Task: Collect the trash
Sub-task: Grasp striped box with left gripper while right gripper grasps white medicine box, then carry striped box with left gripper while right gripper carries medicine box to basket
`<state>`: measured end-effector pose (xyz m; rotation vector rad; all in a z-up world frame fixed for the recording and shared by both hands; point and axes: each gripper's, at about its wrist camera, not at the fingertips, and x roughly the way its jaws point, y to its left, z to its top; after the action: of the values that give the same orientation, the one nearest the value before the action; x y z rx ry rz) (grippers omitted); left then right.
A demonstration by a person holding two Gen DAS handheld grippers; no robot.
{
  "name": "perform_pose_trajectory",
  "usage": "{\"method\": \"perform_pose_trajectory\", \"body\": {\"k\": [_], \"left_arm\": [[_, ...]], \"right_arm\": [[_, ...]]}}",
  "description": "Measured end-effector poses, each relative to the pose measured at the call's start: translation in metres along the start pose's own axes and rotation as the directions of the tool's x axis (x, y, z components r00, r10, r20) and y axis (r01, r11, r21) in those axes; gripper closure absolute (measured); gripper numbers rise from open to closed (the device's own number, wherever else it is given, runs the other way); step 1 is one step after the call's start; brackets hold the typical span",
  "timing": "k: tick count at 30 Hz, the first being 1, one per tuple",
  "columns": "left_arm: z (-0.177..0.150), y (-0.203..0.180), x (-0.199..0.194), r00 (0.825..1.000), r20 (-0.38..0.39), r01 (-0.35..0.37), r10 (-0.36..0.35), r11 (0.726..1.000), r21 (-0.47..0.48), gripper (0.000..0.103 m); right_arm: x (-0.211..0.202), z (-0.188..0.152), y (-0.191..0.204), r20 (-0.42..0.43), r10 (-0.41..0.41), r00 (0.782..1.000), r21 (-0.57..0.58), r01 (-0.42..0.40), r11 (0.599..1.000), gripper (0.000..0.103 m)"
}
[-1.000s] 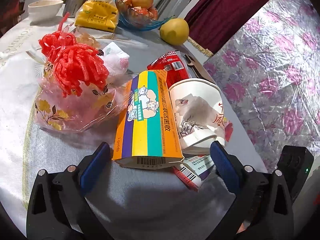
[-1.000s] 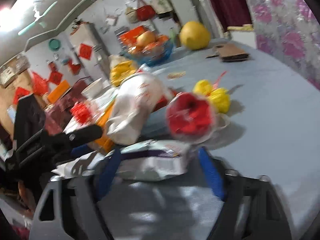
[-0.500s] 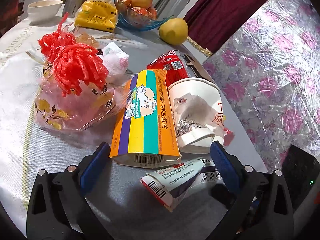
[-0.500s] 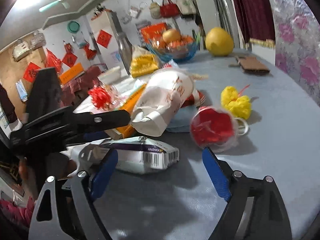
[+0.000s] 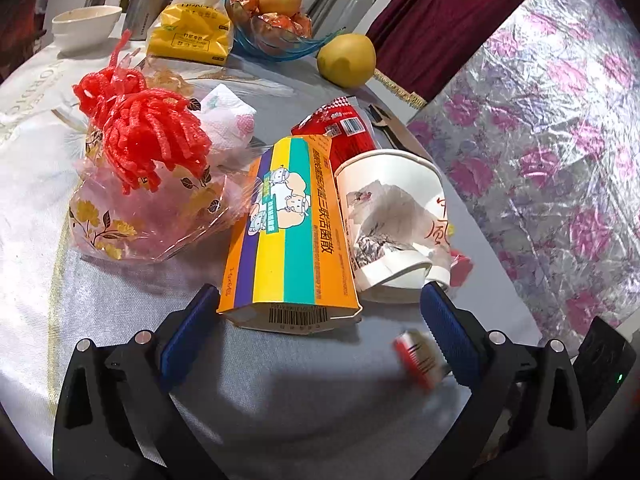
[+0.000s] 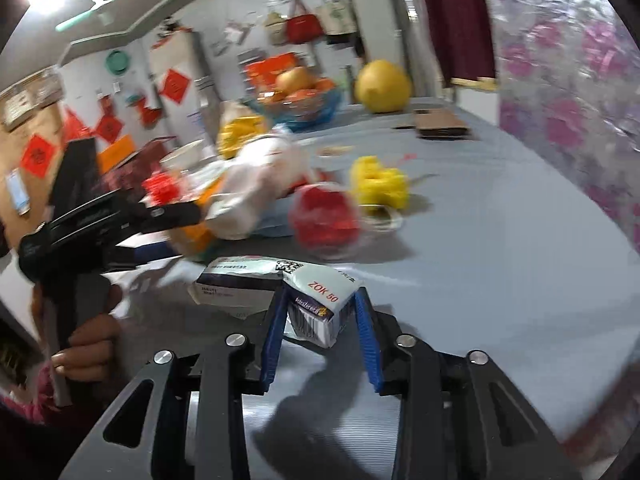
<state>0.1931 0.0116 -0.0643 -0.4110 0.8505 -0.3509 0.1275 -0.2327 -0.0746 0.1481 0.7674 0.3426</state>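
Meanwhile, the right gripper (image 6: pixel 320 312) was closing on a white medicine box (image 6: pixel 280 284) at lower centre, pads against its sides. The left gripper (image 5: pixel 320 320) stood wide apart, empty, before the striped carton (image 5: pixel 288 232) and paper cup (image 5: pixel 392 216). Most trash remained uncollected on the table (image 5: pixel 280 408).

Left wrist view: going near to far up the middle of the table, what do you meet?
Striped box → red packet → yellow fruit → fruit bowl.

Both wrist views look down, close, sharing the paper cup (image 5: pixel 394 216).
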Motion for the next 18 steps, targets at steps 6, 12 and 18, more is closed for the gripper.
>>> {"method": "perform_pose_trajectory", "body": {"k": [6,12,18], "left_arm": [[-0.001,-0.009,0.004,0.998,-0.009,-0.059,0.059,0.998,0.037,0.007],[0.000,-0.011,0.008,0.994,-0.009,-0.107,0.108,0.994,0.036,0.039],[0.003,0.003,0.000,0.998,0.012,-0.066,0.066,0.997,-0.043,0.043]], "right_arm": [[0.013,0.008,0.009,0.005,0.030,1.000,-0.054,-0.029,0.998,0.024],[0.030,0.008,0.027,-0.026,0.018,0.999,-0.123,-0.021,0.992,0.063],[0.006,-0.005,0.019,-0.019,0.052,0.998,-0.099,-0.054,0.994,0.068]]}}
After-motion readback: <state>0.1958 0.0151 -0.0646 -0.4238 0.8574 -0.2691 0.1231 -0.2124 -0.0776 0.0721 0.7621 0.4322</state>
